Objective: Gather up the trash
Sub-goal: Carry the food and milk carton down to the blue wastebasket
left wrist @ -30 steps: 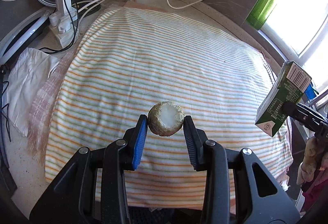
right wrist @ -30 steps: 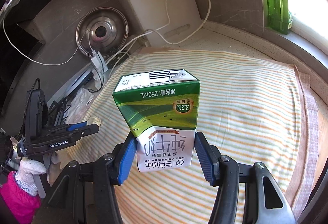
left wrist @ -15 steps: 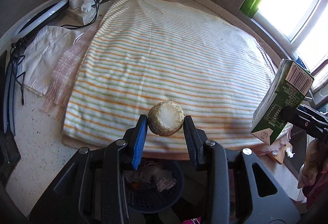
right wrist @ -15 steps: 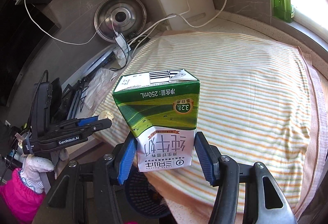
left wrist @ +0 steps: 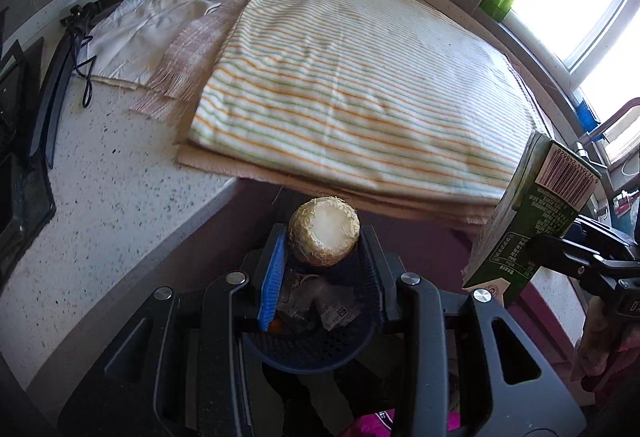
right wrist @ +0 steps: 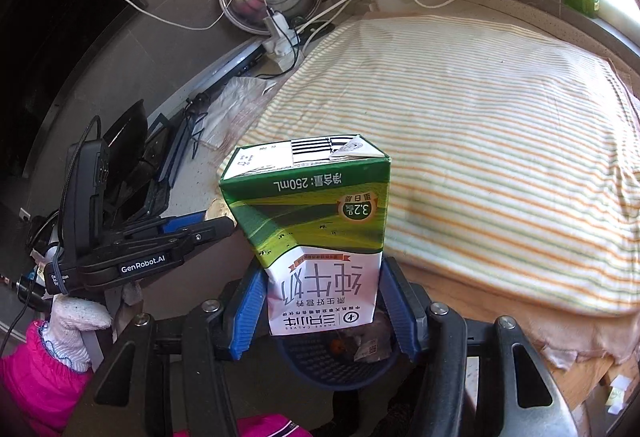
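Here the left gripper (left wrist: 323,251) pinches a fibrous round husk (left wrist: 324,231) above the dark mesh bin (left wrist: 308,351). To its right, the right gripper (right wrist: 322,303) clamps an upside-down milk carton (right wrist: 310,217) over the same bin

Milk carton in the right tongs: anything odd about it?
The milk carton is gripped upside down: its print reads inverted and its base faces up. No spill or crushing visible. It hangs over the blue bin, which already holds scraps.

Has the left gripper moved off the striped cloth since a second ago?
Yes. The left gripper, shut on the round fibrous scrap, has pulled back past the striped cloth's near edge and now hangs over the blue basket.
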A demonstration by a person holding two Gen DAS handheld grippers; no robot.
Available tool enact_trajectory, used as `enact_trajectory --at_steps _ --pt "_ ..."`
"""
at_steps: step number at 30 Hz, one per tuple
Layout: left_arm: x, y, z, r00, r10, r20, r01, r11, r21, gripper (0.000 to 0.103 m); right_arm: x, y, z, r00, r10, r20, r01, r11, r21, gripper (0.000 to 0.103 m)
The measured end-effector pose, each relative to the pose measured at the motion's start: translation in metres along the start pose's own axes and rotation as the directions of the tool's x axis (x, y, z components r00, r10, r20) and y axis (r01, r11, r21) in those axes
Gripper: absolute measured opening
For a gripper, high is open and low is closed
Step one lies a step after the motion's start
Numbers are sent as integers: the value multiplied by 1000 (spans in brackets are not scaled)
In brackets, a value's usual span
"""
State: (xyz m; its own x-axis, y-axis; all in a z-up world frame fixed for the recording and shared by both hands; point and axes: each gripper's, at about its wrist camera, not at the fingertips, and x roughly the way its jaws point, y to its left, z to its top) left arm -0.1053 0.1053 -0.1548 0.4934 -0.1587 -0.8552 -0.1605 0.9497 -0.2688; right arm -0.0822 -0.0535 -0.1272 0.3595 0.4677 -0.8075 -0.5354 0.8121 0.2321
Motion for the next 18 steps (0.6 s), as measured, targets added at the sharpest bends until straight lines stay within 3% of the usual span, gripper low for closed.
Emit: enact_trajectory --at_steps 18 --pt "17 31 -58 996 15 -90 -18 999 -26 36 60 22 -67 986 -33 -160 38 999 27 59"
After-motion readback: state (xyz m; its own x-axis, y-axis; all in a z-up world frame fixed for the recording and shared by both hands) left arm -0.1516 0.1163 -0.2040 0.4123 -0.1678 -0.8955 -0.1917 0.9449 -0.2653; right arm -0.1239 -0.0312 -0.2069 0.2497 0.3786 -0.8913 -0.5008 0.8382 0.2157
